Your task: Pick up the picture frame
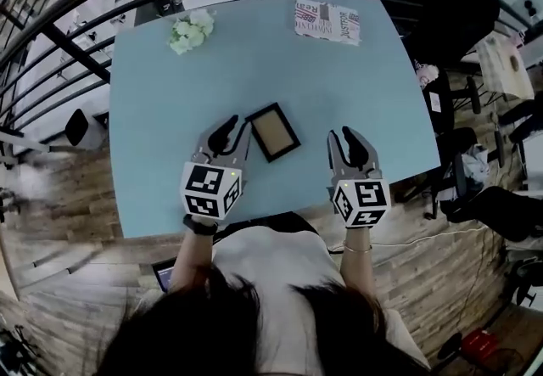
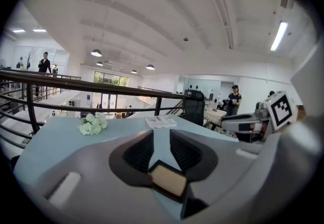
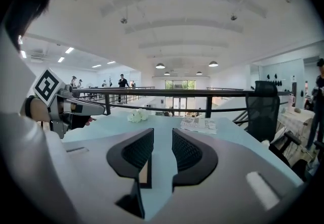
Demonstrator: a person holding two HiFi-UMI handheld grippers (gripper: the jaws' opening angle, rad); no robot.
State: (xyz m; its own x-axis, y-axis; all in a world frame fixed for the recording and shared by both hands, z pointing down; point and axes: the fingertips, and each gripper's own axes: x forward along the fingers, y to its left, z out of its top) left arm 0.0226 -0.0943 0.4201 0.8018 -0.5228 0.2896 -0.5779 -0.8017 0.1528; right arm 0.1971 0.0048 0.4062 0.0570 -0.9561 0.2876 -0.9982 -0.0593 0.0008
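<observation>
Black-rimmed, tan-faced picture frame (image 1: 273,131) lying flat; both claws spread wide, pinching nothing.
It sits just beside the left claw (image 1: 231,132), by its right jaw, and left of the right claw (image 1: 344,143). I'd dip low, catch the thin rim, and brace opposite. The pale blue table (image 1: 170,111) ends beneath my wrists. Ahead is open, with the white flower bunch (image 1: 192,30) and folded newspaper (image 1: 327,21) well apart.
</observation>
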